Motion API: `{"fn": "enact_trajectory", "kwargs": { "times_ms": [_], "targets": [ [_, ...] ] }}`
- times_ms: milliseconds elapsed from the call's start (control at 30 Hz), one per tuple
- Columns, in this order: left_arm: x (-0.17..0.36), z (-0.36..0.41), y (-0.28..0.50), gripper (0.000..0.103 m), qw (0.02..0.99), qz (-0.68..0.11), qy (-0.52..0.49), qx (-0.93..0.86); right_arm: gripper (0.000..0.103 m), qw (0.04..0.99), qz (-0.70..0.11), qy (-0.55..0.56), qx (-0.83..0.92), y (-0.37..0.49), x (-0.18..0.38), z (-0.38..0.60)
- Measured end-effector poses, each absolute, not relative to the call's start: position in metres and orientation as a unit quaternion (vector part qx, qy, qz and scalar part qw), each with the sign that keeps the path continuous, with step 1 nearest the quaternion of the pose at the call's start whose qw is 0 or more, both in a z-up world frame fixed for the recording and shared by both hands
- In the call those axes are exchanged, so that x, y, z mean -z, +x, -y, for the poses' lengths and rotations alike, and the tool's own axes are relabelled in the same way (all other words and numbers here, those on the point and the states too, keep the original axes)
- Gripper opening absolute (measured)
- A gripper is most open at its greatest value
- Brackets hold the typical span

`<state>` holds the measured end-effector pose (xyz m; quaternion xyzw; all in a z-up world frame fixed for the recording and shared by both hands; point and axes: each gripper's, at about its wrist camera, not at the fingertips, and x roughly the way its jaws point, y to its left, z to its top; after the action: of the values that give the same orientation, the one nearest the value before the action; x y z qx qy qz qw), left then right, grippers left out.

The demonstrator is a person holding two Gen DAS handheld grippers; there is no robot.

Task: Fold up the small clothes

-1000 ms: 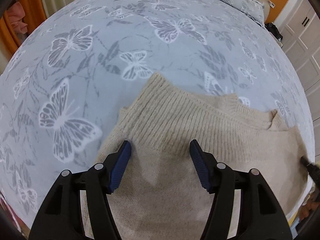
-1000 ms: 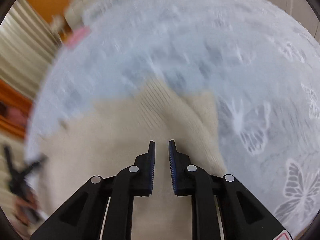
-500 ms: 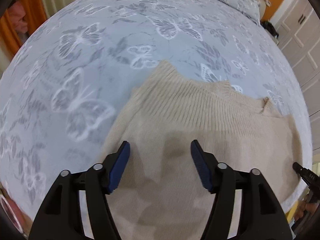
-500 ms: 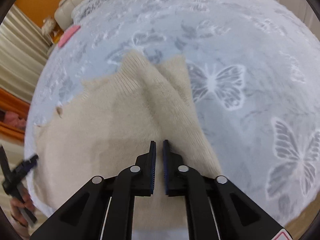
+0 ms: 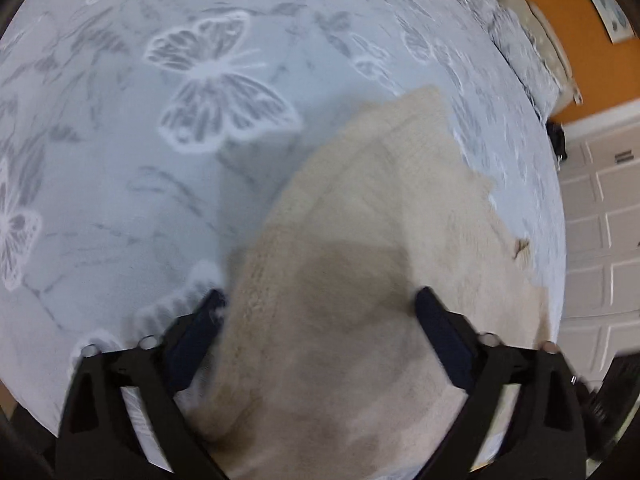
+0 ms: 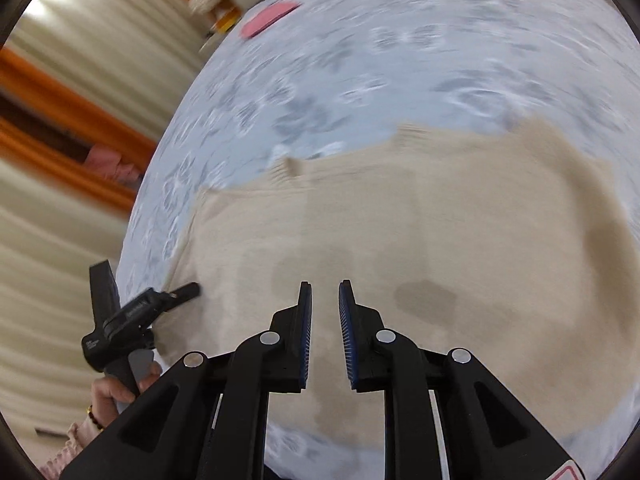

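Observation:
A beige knit sweater [image 5: 360, 220] lies flat on the butterfly bedspread [image 5: 160, 200]. My left gripper [image 5: 320, 294] hovers over the sweater's left edge. Its jaws are opening wide and grip nothing: one pad is over the bedspread, the other over the knit. In the right wrist view the sweater [image 6: 440, 220] fills the middle. My right gripper [image 6: 325, 285] hangs above it with a narrow gap between the pads and nothing in it. One left gripper finger [image 6: 182, 293] shows at the sweater's left edge, with the person's hand [image 6: 116, 392] below it.
A pink item [image 6: 268, 20] lies at the far end of the bed near the pillows [image 5: 520, 40]. White wardrobe doors [image 5: 600, 220] stand beyond one side of the bed. Curtains [image 6: 80, 60] hang beyond the other side. The near bed edge runs just under both grippers.
My left gripper's jaws have widened, and it has rolled and slid toward the sweater's left edge. My right gripper has pulled back and up, swinging from the folded sleeve to over the body.

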<state>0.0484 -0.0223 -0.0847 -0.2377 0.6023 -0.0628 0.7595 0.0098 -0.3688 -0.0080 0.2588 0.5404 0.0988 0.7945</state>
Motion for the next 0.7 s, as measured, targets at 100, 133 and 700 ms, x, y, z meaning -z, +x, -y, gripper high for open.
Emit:
{"fn": "enact_trajectory", "kwargs": {
  "times_ms": [100,133,700],
  "targets": [
    [0.087,0.014,0.051,0.02,0.729,-0.607,-0.302,0.092,0.017,0.788,-0.556,0.24,-0.109,0.036,0.018,0.347],
    [0.084,0.011,0.049,0.018,0.727,-0.602,-0.317,0.09,0.017,0.787,-0.559,0.239,-0.109,0.044,0.023,0.344],
    [-0.04,0.106,0.03,0.015,0.764,-0.516,-0.295,0.251,0.008,0.773,-0.605,0.172,-0.084,0.091,0.087,0.309]
  ]
}}
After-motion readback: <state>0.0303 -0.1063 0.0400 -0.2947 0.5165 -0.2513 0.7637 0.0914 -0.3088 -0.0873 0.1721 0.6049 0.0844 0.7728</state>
